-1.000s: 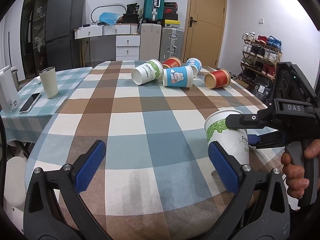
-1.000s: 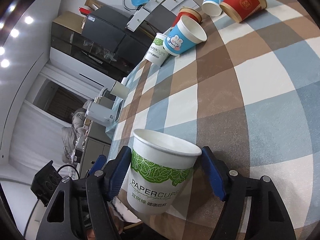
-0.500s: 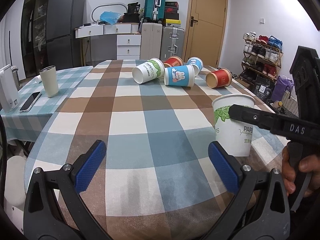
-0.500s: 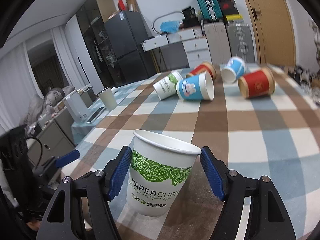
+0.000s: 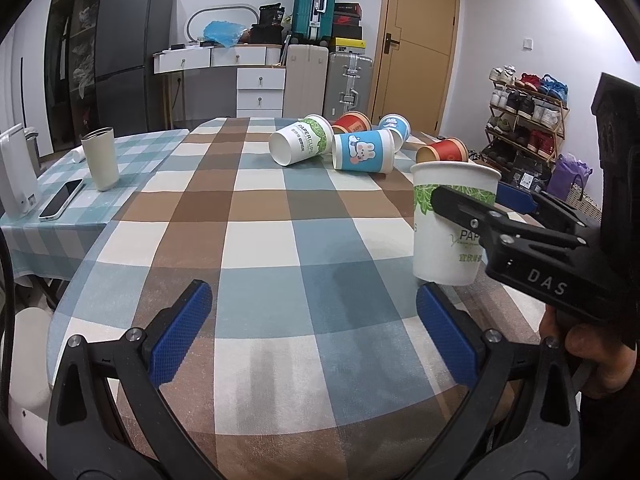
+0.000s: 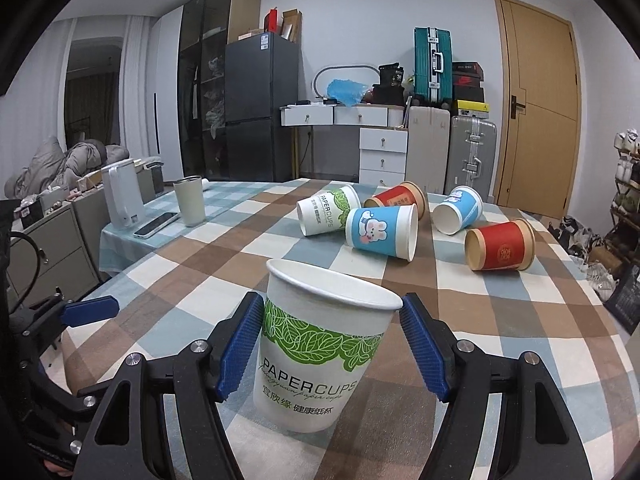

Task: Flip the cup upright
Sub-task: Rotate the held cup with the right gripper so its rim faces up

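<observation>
A white paper cup with green leaves (image 6: 320,356) stands mouth up between the blue pads of my right gripper (image 6: 330,350), its base at or just above the checked tablecloth. The pads touch its sides. It also shows in the left wrist view (image 5: 444,224) at the right, with the right gripper (image 5: 480,204) around it. My left gripper (image 5: 312,340) is open and empty over the table's near edge, left of the cup. Several cups lie on their sides farther back: a white-green one (image 6: 328,215), a blue rabbit one (image 6: 380,232), a red one (image 6: 500,250).
A beige tumbler (image 5: 100,159), a phone (image 5: 62,199) and a white appliance (image 5: 14,176) sit on the table's left part. More fallen cups (image 5: 394,126) lie at the back. A shoe rack (image 5: 528,120) stands off the right edge. Suitcases and drawers line the far wall.
My right gripper has rotated with the white-green cup from tilted to upright and level. In the left wrist view the cup rose and shifted right. The left gripper has not moved.
</observation>
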`<control>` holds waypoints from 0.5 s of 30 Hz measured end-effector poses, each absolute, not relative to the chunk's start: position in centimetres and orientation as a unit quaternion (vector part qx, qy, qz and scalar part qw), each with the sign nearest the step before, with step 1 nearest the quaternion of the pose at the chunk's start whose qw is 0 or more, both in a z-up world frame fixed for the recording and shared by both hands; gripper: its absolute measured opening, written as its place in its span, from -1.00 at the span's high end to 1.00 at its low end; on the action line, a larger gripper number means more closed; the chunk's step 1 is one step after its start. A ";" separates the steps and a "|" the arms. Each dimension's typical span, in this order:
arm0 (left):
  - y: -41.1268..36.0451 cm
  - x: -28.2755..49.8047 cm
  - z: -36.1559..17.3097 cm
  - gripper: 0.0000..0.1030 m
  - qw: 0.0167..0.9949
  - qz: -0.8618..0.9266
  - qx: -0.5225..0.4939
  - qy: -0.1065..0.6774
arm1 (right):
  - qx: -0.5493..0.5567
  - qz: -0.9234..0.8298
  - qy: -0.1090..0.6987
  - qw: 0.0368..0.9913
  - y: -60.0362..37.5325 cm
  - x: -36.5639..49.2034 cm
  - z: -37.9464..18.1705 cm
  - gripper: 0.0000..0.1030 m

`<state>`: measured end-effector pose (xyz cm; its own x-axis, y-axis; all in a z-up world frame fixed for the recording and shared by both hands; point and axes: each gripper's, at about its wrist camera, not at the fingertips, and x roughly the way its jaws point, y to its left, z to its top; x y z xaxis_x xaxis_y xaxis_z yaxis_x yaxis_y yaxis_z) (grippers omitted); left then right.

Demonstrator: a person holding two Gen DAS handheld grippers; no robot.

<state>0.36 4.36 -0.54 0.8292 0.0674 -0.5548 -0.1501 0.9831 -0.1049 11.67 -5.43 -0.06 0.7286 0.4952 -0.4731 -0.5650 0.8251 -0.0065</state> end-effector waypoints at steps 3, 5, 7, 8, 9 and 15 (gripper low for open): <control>4.4 0.4 -0.6 -0.98 0.954 0.057 -0.072 0.287 | -0.078 0.284 0.241 0.925 -5.3 11.9 -0.3 -0.38; 4.4 0.4 -0.5 -0.98 0.954 0.057 -0.072 0.287 | -0.084 0.285 0.248 0.922 -5.2 11.8 -0.4 -0.23; 4.4 0.3 -0.5 -0.98 0.954 0.057 -0.071 0.287 | -0.093 0.292 0.243 0.920 -5.3 11.2 -0.3 -0.23; 4.4 0.4 -0.5 -0.98 0.954 0.057 -0.071 0.287 | -0.095 0.293 0.242 0.920 -5.3 11.0 -0.3 -0.23; 4.4 0.4 -0.5 -0.98 0.954 0.057 -0.071 0.287 | -0.097 0.295 0.241 0.920 -5.4 10.8 -0.3 -0.23; 4.4 0.4 -0.6 -0.98 0.954 0.057 -0.071 0.287 | -0.087 0.303 0.243 0.917 -6.5 9.6 -0.5 -0.23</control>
<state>0.43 4.44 -0.62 0.8286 0.0675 -0.5558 -0.1487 0.9836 -0.1023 9.59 -6.51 -0.53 0.6984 0.5138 -0.4982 -0.5985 0.8010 -0.0129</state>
